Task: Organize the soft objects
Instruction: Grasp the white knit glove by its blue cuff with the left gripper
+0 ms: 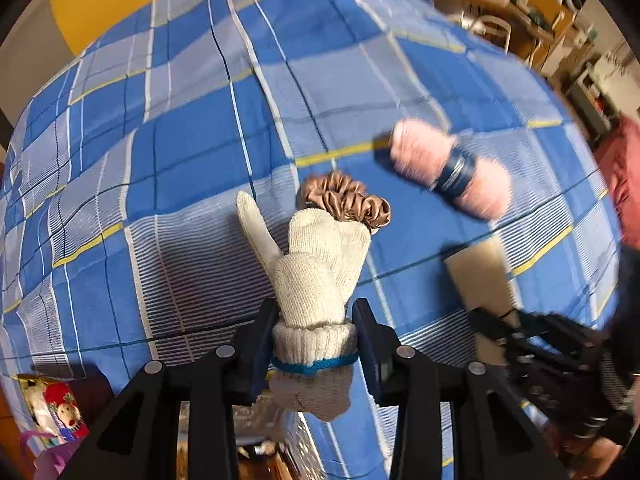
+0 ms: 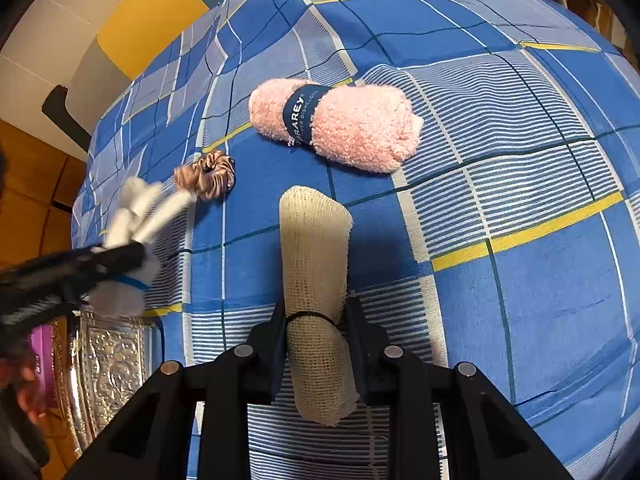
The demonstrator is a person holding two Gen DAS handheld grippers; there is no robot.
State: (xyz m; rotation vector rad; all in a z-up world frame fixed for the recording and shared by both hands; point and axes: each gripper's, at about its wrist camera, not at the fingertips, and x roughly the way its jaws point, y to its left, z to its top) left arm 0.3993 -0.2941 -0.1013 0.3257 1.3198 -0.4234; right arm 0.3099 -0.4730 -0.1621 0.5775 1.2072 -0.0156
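Observation:
My left gripper [image 1: 315, 334] is shut on a cream knitted glove [image 1: 316, 264] at its blue-edged cuff, the glove's fingers pointing away over the bed. Just beyond the glove lies a brown satin scrunchie [image 1: 352, 200]. My right gripper [image 2: 316, 334] is shut on a rolled cream mesh cloth [image 2: 314, 256] tied with a black band. A pink fluffy towel roll [image 2: 352, 124] with a dark blue label band rests on the blue checked bedspread [image 2: 520, 280] beyond it. In the right wrist view the left gripper [image 2: 120, 256] with the glove shows blurred at the left, near the scrunchie [image 2: 208, 174].
A shiny embossed silver container [image 2: 108, 360] stands at the bed's near left edge. A packet printed with a reindeer toy [image 1: 60, 408] lies at lower left. Shelves and furniture [image 1: 560, 20] stand beyond the bed's far right. A yellow wall panel [image 2: 148, 12] is behind.

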